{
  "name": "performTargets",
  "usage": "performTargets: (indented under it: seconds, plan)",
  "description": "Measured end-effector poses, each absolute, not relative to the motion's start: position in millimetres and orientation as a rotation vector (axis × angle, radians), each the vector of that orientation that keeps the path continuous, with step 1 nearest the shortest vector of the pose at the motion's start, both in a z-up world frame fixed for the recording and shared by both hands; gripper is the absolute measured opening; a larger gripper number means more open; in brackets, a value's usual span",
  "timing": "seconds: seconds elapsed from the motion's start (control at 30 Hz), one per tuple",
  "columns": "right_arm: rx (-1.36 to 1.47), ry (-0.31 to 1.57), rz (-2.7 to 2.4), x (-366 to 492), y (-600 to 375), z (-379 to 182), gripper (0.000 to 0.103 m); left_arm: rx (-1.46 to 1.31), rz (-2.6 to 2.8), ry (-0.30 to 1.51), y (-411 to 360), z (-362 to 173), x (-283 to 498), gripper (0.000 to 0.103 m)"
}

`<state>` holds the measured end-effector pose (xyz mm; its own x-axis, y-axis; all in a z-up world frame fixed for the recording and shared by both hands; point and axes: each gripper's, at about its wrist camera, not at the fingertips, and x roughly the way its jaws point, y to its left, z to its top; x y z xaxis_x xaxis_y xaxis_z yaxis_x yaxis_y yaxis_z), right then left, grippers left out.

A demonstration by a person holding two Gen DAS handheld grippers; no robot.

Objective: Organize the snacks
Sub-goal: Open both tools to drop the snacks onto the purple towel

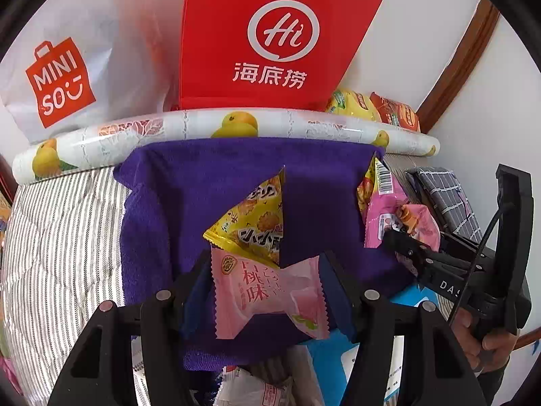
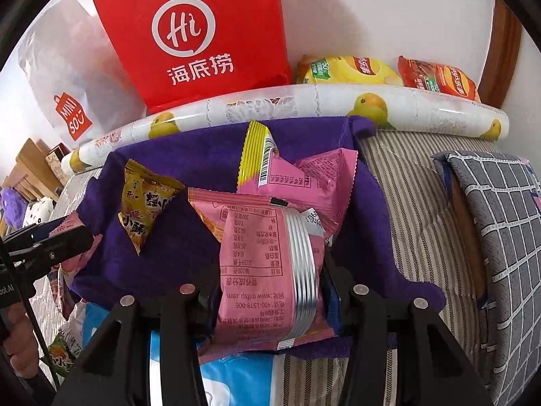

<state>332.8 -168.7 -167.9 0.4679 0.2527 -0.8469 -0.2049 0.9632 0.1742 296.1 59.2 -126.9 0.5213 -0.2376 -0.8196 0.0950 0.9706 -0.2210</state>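
My left gripper (image 1: 267,291) is shut on a light pink peach-flavour snack packet (image 1: 270,297) and holds it over a purple towel (image 1: 209,182). A yellow triangular snack packet (image 1: 253,220) lies on the towel just beyond it. My right gripper (image 2: 270,291) is shut on a pink snack packet with a silver seam (image 2: 267,270), printed back up. Beyond it on the towel (image 2: 189,159) lie another pink packet (image 2: 318,176) with a yellow-edged one and the yellow triangular packet (image 2: 145,206). The right gripper shows at the right of the left wrist view (image 1: 405,247); the left one shows at the left of the right wrist view (image 2: 57,240).
A fruit-print roll (image 1: 219,128) lies across the back. Behind it stand a red Haidilao bag (image 1: 277,34), a white Miniso bag (image 1: 61,77) and chip bags (image 2: 348,71). A striped cover (image 1: 57,237) lies left, a grey checked cushion (image 2: 500,230) right, blue-and-white packs (image 2: 236,382) below.
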Motion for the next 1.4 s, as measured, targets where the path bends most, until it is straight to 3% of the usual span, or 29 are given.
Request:
performTargets:
  seconds: [0.4,0.53,0.6,0.9,0.97,1.03,1.4]
  plan:
    - [0.059,1.068,0.253,337,-170,-172,0.057,-0.168,-0.213,1.028,58,-134,297,0.061]
    - [0.059,1.056,0.271,335,-168,-169,0.072,-0.169,-0.211,1.029,58,-134,298,0.061]
    - [0.062,1.051,0.294,334,-166,-167,0.075,-0.175,-0.213,1.028,59,-134,299,0.061]
    - [0.098,1.025,0.297,333,-167,-157,0.077,-0.186,-0.235,1.015,57,-131,298,0.066]
    - [0.114,1.017,0.304,332,-169,-155,0.077,-0.189,-0.239,1.01,56,-128,298,0.079]
    - [0.117,1.008,0.305,330,-170,-152,0.077,-0.191,-0.246,0.993,54,-124,296,0.083]
    - [0.137,0.945,0.308,317,-173,-126,0.08,-0.181,-0.25,0.972,56,-108,281,0.085]
